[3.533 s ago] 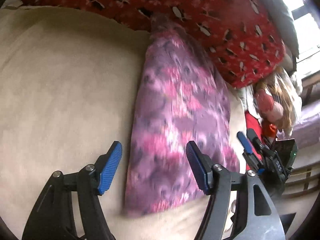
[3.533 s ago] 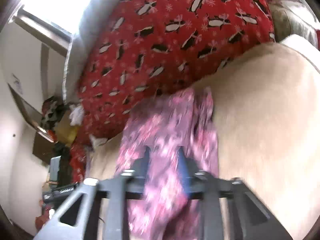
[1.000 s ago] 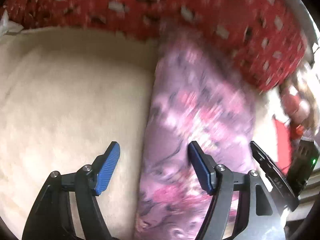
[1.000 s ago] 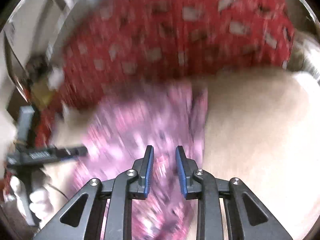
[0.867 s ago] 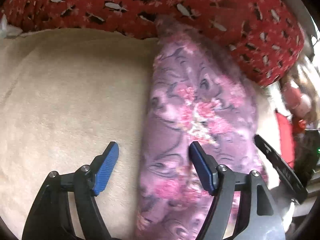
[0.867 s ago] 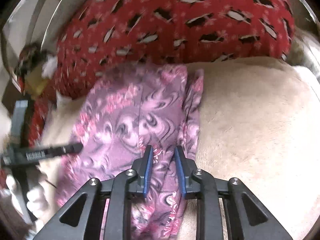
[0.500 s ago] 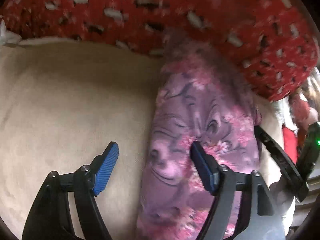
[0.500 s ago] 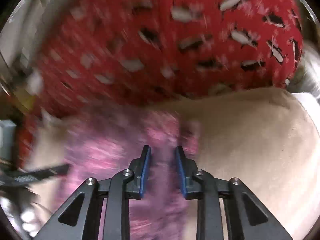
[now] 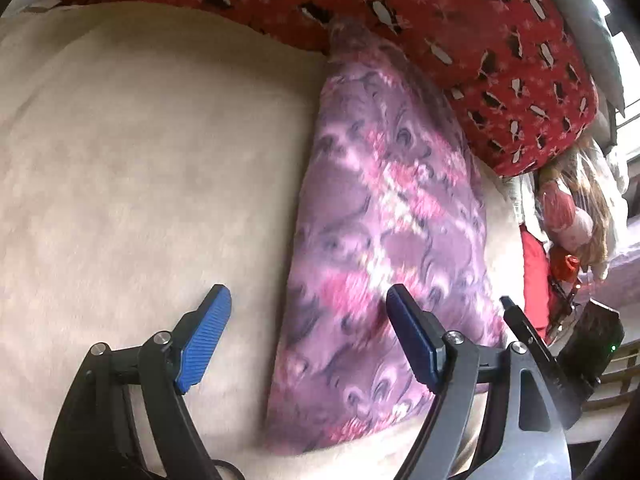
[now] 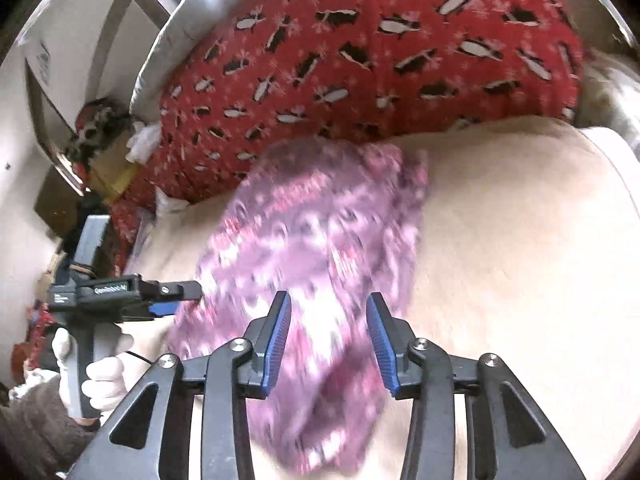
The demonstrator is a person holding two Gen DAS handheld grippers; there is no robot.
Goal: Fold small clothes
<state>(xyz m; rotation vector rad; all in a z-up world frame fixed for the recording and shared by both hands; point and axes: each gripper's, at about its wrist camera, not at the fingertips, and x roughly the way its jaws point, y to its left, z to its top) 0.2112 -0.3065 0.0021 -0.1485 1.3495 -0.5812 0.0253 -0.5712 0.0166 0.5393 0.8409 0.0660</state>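
A purple and pink patterned garment (image 9: 384,248) lies folded in a long strip on the cream blanket (image 9: 140,160). It also shows, blurred, in the right wrist view (image 10: 312,256). My left gripper (image 9: 308,320) is open and empty, straddling the garment's left edge near its close end. My right gripper (image 10: 328,320) is open and empty just above the garment's near part. The left gripper, held in a white-gloved hand, also shows in the right wrist view (image 10: 176,300) at the garment's left edge.
A red penguin-print pillow (image 9: 440,12) lies along the far edge of the blanket, touching the garment's far end; it also shows in the right wrist view (image 10: 360,60). Bags and clutter (image 9: 568,216) sit beyond the bed's side. Bare blanket (image 10: 520,240) spreads beside the garment.
My right gripper has opened and let go of the garment, which now lies flat. Both grippers have drawn back slightly toward the garment's near end.
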